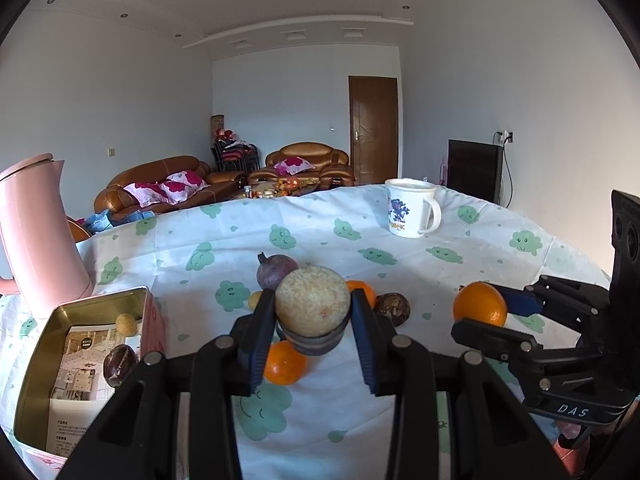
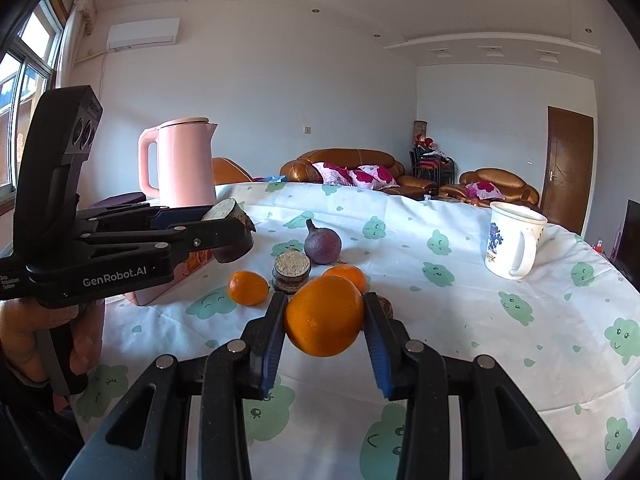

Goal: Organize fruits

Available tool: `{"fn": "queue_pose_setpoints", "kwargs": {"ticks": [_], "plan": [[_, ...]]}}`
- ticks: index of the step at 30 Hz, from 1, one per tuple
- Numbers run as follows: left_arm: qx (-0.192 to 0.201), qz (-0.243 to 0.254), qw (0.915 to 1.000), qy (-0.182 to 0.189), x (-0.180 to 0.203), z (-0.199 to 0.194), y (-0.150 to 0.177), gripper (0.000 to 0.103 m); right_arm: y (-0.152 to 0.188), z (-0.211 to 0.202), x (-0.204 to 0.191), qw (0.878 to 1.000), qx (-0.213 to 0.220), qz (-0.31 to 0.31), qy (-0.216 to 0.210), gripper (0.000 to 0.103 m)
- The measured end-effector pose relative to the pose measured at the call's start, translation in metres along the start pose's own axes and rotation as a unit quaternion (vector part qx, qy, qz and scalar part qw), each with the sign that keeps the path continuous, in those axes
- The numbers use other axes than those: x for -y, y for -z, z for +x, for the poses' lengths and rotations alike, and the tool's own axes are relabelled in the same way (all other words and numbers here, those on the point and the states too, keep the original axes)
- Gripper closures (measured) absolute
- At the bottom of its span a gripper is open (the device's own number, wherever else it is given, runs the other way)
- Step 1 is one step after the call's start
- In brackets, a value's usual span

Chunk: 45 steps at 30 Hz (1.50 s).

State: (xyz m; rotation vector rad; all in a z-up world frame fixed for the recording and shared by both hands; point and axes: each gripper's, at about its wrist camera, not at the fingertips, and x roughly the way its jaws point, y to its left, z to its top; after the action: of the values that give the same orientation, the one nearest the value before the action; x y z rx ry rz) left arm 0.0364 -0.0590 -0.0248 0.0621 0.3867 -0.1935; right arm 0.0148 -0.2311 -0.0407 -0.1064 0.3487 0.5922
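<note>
The left gripper (image 1: 312, 316) has its jaws closed around a halved fruit (image 1: 313, 300), while the right gripper (image 2: 324, 320) clamps an orange (image 2: 324, 316) above the surface (image 2: 440, 320).

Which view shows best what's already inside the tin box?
Left wrist: it looks down into the open tin box, showing a leaflet, a dark round fruit and a small yellow one. Right wrist shows only its pink side.

Left gripper (image 1: 313, 312) clamps a cut fruit piece (image 1: 313, 300); right gripper (image 1: 486, 312) clamps an orange (image 1: 479, 304).
</note>
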Motion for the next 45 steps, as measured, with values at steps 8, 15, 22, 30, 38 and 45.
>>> {"fn": "queue_pose_setpoints", "kwargs": {"ticks": [8,15,22,30,38,45], "plan": [[0.013,0.004,0.9999,-0.005,0.002,-0.005,0.000,0.064,0.000,-0.006,-0.002,1.000,0.016,-0.005,-0.002,0.063],[0.026,0.006,0.9996,-0.010,0.003,-0.010,0.000,0.064,0.001,-0.011,-0.003,0.999,0.031,-0.008,-0.001,0.063],[0.040,0.009,0.9990,-0.017,0.004,-0.015,-0.001,0.064,0.001,-0.015,-0.001,0.999,0.043,-0.001,-0.002,0.063],[0.049,0.013,0.9983,-0.027,0.003,-0.018,-0.002,0.064,-0.001,-0.020,0.005,0.998,0.060,0.012,-0.007,0.063],[0.056,0.020,0.9973,-0.043,0.004,-0.020,-0.003,0.064,-0.007,-0.024,0.003,0.998,0.070,0.003,-0.001,0.063],[0.056,0.020,0.9968,-0.054,0.001,-0.022,-0.004,0.064,-0.016,-0.023,0.005,0.997,0.071,0.004,0.002,0.063]]}}
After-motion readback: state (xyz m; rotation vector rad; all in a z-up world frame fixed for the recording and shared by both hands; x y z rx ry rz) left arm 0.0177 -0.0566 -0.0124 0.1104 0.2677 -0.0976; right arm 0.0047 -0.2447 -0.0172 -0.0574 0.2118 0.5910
